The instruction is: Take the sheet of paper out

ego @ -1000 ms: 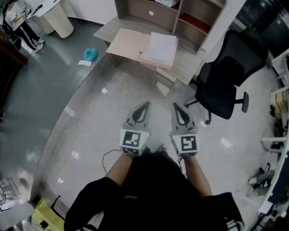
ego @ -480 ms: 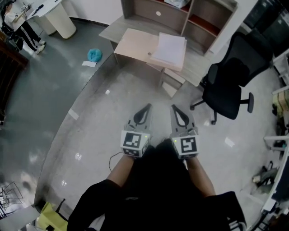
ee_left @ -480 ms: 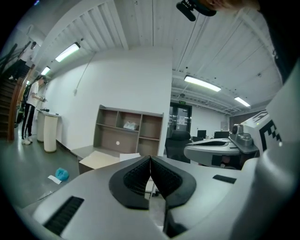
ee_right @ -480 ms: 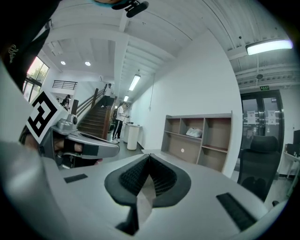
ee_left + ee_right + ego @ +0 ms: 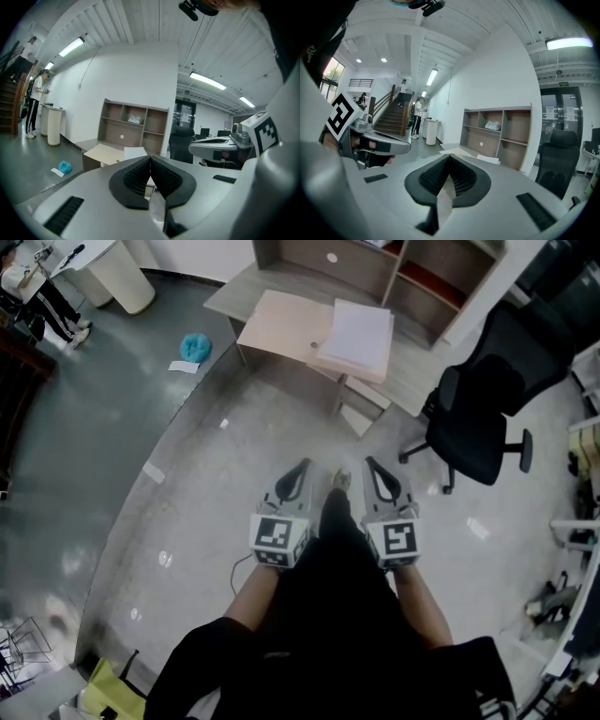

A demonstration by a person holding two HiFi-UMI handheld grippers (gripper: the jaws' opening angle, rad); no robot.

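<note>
The left claw [image 5: 300, 470] and right claw [image 5: 372, 467] are hanging pinched shut, empty, well short of the white paper stack [image 5: 359, 334] on the pale wooden worktop [image 5: 277, 324]. Opening one early and nipping only the top sheet's edge is looking wisest.

The sheet of paper [image 5: 361, 332] was white and rectangular, and it lay flat on the table [image 5: 412, 382] – more exactly, on the right part of a pale pink board [image 5: 281, 324] that rested there. Its long sides ran away from the person, slightly turned against the board's edges. It lay just in front of the shelf unit [image 5: 319, 259]. One sheet or a thin pile – this could not be told. In the left gripper view only its near white corner [image 5: 136, 152] showed.
</note>
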